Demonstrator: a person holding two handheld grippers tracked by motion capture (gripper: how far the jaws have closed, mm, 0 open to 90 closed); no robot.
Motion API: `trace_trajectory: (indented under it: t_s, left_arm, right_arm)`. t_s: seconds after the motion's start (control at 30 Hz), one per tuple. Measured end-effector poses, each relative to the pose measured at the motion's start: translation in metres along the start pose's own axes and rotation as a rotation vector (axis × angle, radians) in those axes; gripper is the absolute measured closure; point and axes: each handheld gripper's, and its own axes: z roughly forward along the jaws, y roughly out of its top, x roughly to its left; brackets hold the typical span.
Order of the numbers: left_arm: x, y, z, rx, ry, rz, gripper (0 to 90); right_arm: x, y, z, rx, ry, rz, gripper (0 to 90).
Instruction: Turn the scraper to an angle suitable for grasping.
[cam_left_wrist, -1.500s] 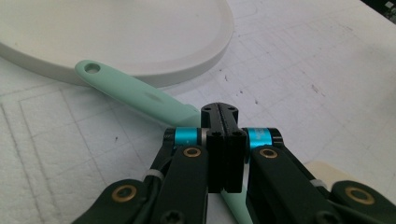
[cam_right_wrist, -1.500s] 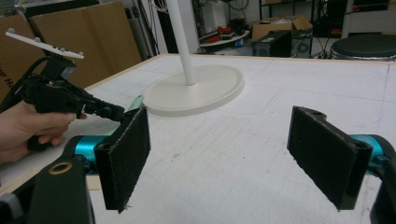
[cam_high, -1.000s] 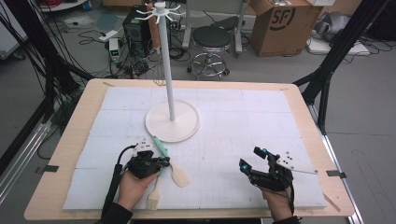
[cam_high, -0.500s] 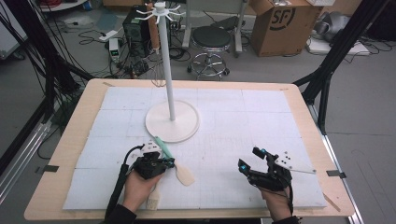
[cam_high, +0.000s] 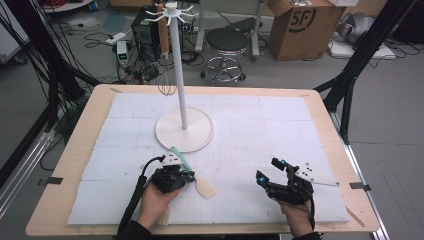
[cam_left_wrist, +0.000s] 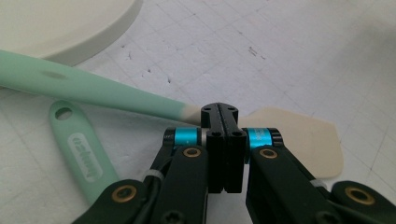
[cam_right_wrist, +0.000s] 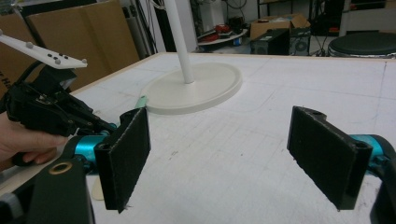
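**Two grippers at the table, one clamped on a spatula**

Two hand-held grippers sit near the front edge of the white mat (cam_high: 280, 125) in the high view. The left gripper (cam_high: 189, 176) lies just in front of the round base of the white stand (cam_high: 184, 131), with its jaws together on the neck of a spatula (cam_high: 192, 172), whose mint-green handle points back toward the base and whose cream blade lies flat on the mat to the right of the jaws. The right gripper (cam_high: 267, 172) rests well apart from it, on the right side of the mat, with nothing between its jaws. A whisk (cam_high: 165, 75) hangs from a hook at the top of the stand

Seen from the left gripper view, the black jaws are pressed tight together on the spatula (cam_left_wrist: 140, 100) right where green handle meets cream blade. A second green handle (cam_left_wrist: 81, 151) with a hanging hole lies on the mat just below the first, and the rim of the stand base (cam_left_wrist: 70, 32) shows at top left

From the right gripper view, the two pads (cam_right_wrist: 128, 154) stand wide apart over bare mat; beyond them the left gripper (cam_right_wrist: 109, 126) is held by a hand (cam_right_wrist: 23, 137), near the stand base (cam_right_wrist: 196, 88)
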Motion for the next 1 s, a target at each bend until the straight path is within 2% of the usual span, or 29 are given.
trace_trajectory:
  t_s: [0.13, 0.27, 0.63, 0.8, 1.0]
  left_arm:
    - [-0.002, 0.001, 0.002, 0.0, -0.004, 0.008, 89.8]
    - [-0.001, 0.003, 0.004, 0.003, -0.017, -0.006, 89.8]
    - [-0.002, 0.008, 0.006, 0.029, -0.016, 0.01, 89.8]
    - [-0.006, 0.01, 0.007, 0.048, -0.006, 0.033, 89.9]
    - [-0.005, 0.012, 0.01, 0.042, -0.021, 0.014, 89.8]
  right_arm:
    - [-0.001, 0.0, -0.002, -0.006, -0.005, 0.001, 20.8]
    - [-0.001, -0.001, -0.004, -0.002, -0.011, 0.001, 20.8]
    - [-0.002, -0.002, -0.009, -0.003, -0.023, 0.006, 20.8]
    - [-0.002, -0.003, -0.008, 0.001, -0.026, 0.004, 20.8]
    - [-0.002, -0.003, -0.012, -0.002, -0.034, 0.004, 20.8]
